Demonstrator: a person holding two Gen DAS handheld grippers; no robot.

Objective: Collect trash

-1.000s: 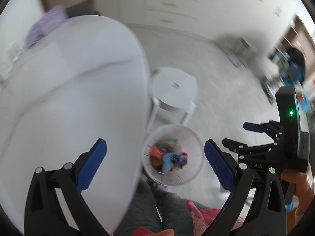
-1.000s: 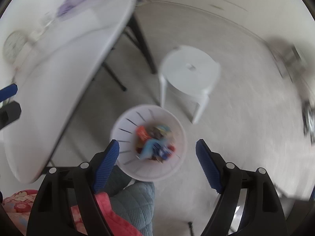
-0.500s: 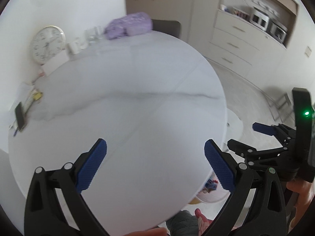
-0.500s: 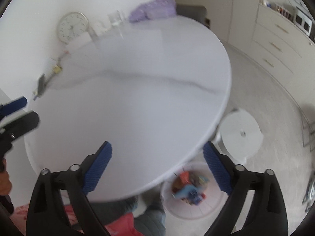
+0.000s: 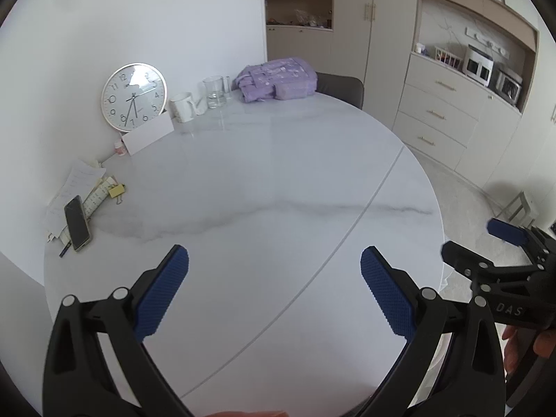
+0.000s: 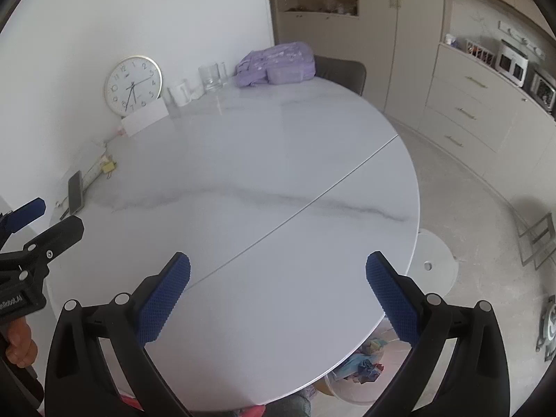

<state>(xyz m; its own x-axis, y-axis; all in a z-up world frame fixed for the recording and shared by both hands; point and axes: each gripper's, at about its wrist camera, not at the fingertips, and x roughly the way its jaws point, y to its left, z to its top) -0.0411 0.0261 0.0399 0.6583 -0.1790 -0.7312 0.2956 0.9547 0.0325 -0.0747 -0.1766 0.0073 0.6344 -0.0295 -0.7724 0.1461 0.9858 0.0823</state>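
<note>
White marble-look table (image 5: 264, 208) fills the left wrist view, round-edged, with a thin seam running diagonally across its top. Left gripper (image 5: 274, 279) hovers over the near part of the top, jaws wide apart with nothing between them. Broad bare surface lies ahead of it. Objects crowd only the far rim by the wall: clock (image 5: 133, 95), mug (image 5: 182, 107), glass (image 5: 214, 92), purple bag (image 5: 278, 79), and at the left edge a phone (image 5: 78, 222) lying on papers (image 5: 74, 187). Right gripper (image 5: 500, 243) shows at the frame's right side, beyond the table's curved edge, one blue pad raised; its body is cut off by the frame. Trash is not visible in this view; the tabletop hides the floor below.

From the right wrist view, the right gripper (image 6: 278, 279) also stands over the near table (image 6: 278, 173), jaws spread and empty. Table's right edge curves away, with open floor beyond it up to the drawer cabinets (image 6: 479, 111). White stool (image 6: 434, 264) sits just past that edge, partly hidden beneath it. Trash bin (image 6: 351, 391) stands on the floor under the near-right rim; only a slice of it and of the coloured wrappers (image 6: 365, 365) inside shows, the rest covered by the tabletop. Individual items cannot be made out. Left gripper (image 6: 31, 222) enters at the left margin, cut off.
</note>
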